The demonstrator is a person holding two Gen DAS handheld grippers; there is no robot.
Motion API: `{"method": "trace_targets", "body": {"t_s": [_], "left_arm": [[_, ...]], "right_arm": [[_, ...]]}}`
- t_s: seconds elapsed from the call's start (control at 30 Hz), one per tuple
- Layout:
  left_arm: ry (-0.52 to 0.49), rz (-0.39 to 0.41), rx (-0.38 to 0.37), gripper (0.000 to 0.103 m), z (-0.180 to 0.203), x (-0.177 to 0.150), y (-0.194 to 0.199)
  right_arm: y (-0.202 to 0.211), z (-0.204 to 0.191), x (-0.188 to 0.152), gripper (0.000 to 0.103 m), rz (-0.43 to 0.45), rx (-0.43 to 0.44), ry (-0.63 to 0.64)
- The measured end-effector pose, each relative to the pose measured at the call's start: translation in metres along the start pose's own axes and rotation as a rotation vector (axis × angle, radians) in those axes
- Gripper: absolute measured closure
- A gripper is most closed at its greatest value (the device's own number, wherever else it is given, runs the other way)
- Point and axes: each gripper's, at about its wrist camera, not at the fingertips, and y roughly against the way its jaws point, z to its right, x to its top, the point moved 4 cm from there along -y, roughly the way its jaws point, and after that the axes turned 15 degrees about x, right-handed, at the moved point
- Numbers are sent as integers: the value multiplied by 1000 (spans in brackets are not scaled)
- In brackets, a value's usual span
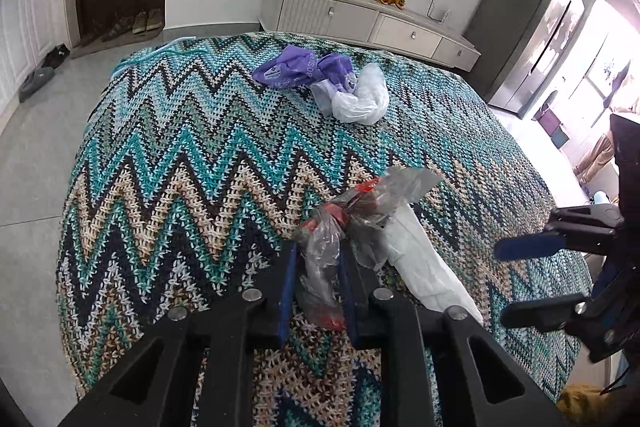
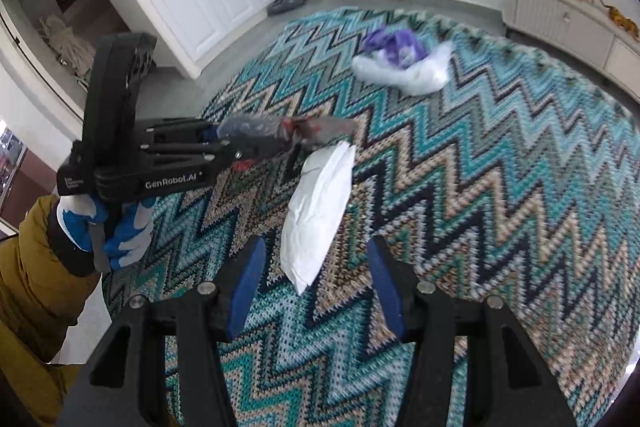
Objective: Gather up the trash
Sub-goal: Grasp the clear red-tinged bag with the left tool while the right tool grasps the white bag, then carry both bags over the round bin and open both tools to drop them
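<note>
Left wrist view: the left tool [image 1: 318, 277] pinches a crumpled clear wrapper [image 1: 320, 259] on the zigzag-covered tabletop [image 1: 168, 163]. The right tool [image 2: 314, 283] hangs half open above the white wrapper [image 2: 316, 211], empty. Next, seemingly: lower and close on it.

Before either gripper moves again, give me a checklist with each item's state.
1. Left gripper closed on the crumpled clear plastic wrapper with red print: ok.
2. Right gripper open: ok.
3. Flat white paper packet lined up between the right fingers: ok, though not yet touched.
4. Wrapper lifted off the zigzag knitted cloth: cannot tell.
5. Purple plastic bag and white plastic bag still to collect: not ok.
</note>
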Motion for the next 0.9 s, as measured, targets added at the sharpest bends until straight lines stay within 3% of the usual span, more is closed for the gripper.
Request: {"method": "trace_targets", "body": {"t_s": [0.27,0.43,0.63,0.9], "left_arm": [[27,19,-17,89,-5,-3,-4],[43,31,-12,90,-5,-5,-2],[64,51,-1,91,-5,-11,16],[14,115,42,92,11,-14,59]], "right_arm": [[-39,8,4,65,-62,-4,-4],[-38,16,0,87,-50,-29,-5],[-14,20,-9,90,-14,-48,-11],[36,13,-28,90,85,-64,-1]]}}
